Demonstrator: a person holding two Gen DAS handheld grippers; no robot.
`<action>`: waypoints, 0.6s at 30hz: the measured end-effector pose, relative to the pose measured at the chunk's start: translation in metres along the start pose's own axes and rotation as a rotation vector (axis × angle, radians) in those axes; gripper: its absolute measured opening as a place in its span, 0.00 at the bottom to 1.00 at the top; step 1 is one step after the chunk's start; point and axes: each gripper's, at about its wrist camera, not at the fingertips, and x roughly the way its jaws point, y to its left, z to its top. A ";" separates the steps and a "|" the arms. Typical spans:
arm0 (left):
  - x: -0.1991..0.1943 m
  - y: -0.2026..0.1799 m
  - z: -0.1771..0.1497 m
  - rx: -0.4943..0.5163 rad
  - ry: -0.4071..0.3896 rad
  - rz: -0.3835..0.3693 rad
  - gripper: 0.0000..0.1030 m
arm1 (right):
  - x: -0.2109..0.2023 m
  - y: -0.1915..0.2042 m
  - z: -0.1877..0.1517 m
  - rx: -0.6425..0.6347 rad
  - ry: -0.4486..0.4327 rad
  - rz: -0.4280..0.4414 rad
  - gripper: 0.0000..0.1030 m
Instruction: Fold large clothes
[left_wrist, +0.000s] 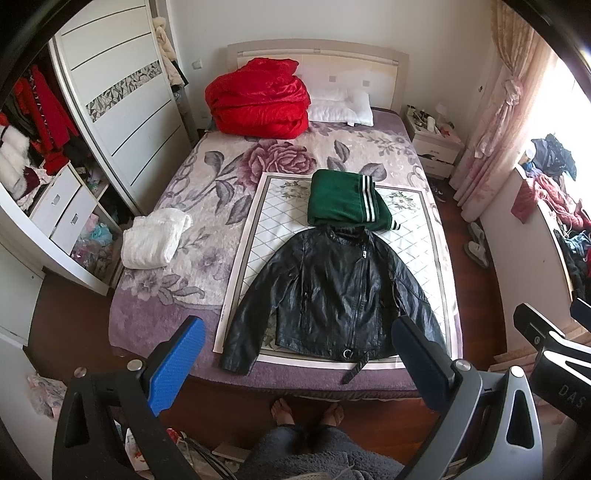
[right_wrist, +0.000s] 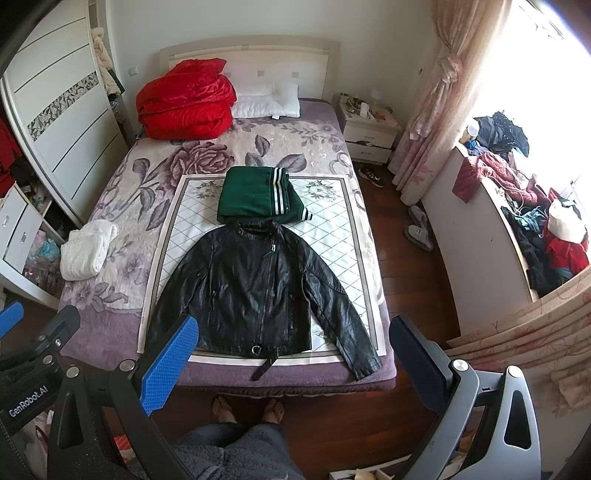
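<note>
**Black jacket spread flat on the bed, both grippers held back and open**

The black leather jacket (left_wrist: 332, 291) lies face up on the quilted mat (left_wrist: 258, 236) that covers the near part of the bed (left_wrist: 177, 206). Its front is zipped, its sleeves are angled out and down to either side, and its collar points toward the headboard. A belt strap at the hem hangs just past the mat's near edge. Touching the jacket's collar, on the far side of it, is a folded green garment (left_wrist: 343, 201) with white stripes, also on the mat. Off the mat, well to the jacket's left, sits a folded white garment (left_wrist: 155, 238). Far beyond the jacket, by the headboard, are a heaped red quilt (left_wrist: 258, 99) and a white pillow (left_wrist: 341, 107).

The left gripper (left_wrist: 299, 369) hangs over the foot of the bed on the near side of the jacket, its jaws spread wide and holding nothing. The right gripper (right_wrist: 295, 369) is held likewise, jaws wide apart and empty, clear of the jacket. Below the jacket's hem, on the floor, the person's bare feet (right_wrist: 247, 410) stand at the bed's edge.
</note>
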 end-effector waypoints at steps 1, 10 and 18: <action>0.000 0.001 0.000 0.000 0.000 0.001 1.00 | -0.001 0.000 0.001 -0.001 0.000 0.001 1.00; 0.000 0.000 0.004 -0.001 0.002 -0.007 1.00 | -0.001 0.000 0.001 0.002 -0.002 -0.001 1.00; -0.002 -0.002 0.007 -0.002 -0.002 -0.006 1.00 | 0.000 0.001 -0.001 0.003 -0.003 -0.001 1.00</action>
